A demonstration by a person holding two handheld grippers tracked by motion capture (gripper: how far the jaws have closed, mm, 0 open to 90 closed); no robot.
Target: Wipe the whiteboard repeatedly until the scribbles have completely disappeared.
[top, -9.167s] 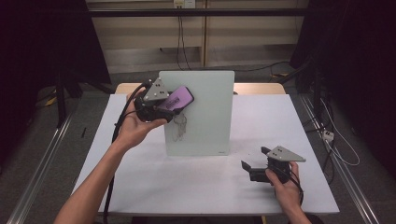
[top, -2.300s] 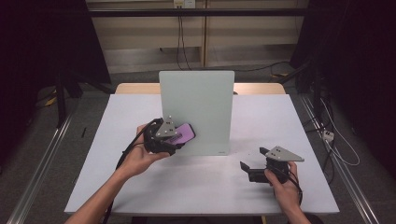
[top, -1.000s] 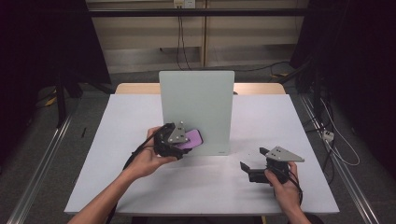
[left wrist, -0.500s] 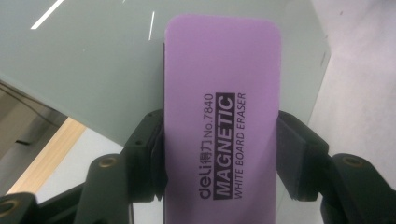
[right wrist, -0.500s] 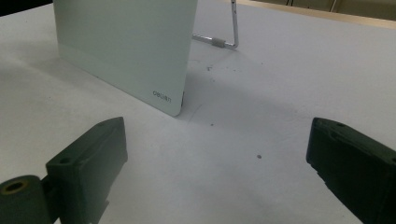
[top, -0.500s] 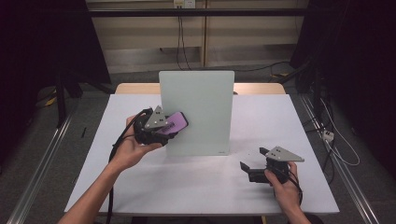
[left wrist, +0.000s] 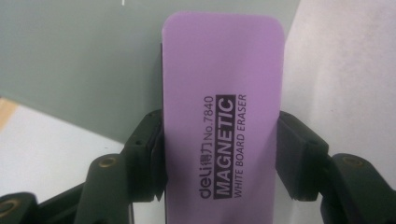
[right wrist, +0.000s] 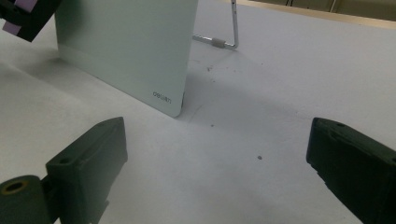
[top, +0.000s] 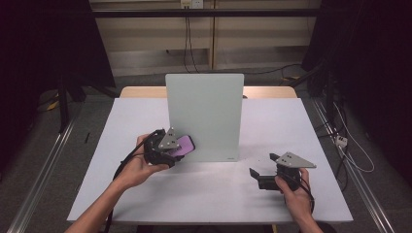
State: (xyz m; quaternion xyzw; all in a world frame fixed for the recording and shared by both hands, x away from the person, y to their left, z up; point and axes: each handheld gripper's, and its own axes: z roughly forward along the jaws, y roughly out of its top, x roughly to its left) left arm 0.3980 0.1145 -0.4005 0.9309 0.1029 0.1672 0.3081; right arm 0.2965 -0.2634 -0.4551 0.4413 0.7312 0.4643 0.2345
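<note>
A pale green glass whiteboard [top: 205, 116] stands upright on its wire stand at the middle of the white table [top: 121, 121]. My left gripper [top: 180, 145] is shut on a purple magnetic whiteboard eraser [top: 183, 145], held against the board's lower left corner. In the left gripper view the eraser [left wrist: 222, 116] sits between both pads [left wrist: 149, 154], with the board [left wrist: 79, 60] behind it. My right gripper [top: 262, 171] rests low over the table at the right front, jaws wide apart and nothing between them. In the right gripper view the board [right wrist: 126, 46] stands ahead, bearing no visible marks.
The board's wire stand [right wrist: 229, 35] reaches back behind it. The table's front edge [top: 214, 219] lies close to both forearms. A black cable [top: 124, 162] trails from the left gripper. Dark curtains and floor cables surround the table.
The left gripper with the eraser swept from the board's lower part up to the left, then came back down to the lower left corner. The right gripper kept still.
</note>
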